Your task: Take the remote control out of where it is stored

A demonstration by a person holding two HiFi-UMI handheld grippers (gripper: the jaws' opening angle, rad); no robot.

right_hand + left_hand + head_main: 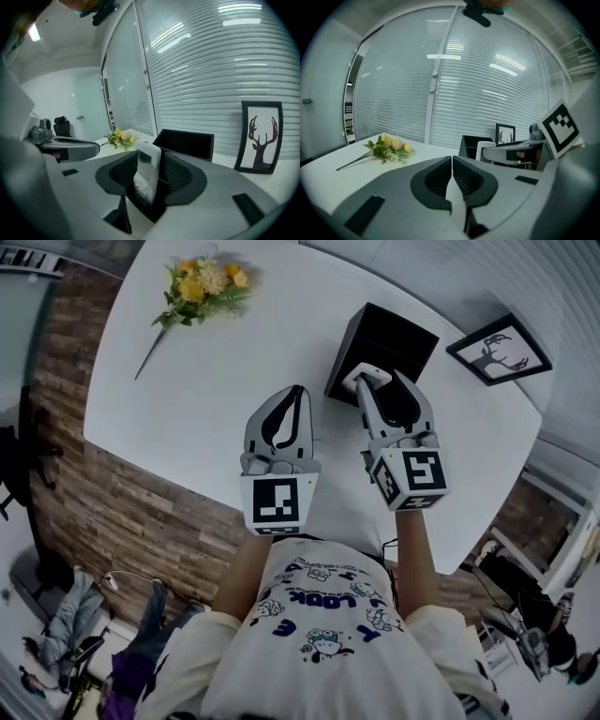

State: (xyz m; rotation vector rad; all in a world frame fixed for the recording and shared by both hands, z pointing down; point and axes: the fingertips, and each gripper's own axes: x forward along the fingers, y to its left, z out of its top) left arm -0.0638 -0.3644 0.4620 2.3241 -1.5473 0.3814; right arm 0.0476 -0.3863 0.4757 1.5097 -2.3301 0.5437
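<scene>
Standing between the spread jaws of the right claw point(379, 382), the remote point(147, 171) is seen tilted toward the left pad, with the right pad apart from it. It appears out of the box point(389, 338), just before its near side, toward the table's point(216, 381) right edge. The step is judged to be the release; next, a straight withdrawal is called for, without knocking it. The left claw point(452, 161) is held pressed together, empty.

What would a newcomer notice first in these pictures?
A white remote control stands between the wide-spread right tongs, close to an open black box on the white table. A yellow flower bouquet lies at the table's far left, and a framed antler picture stands at its far right.
</scene>
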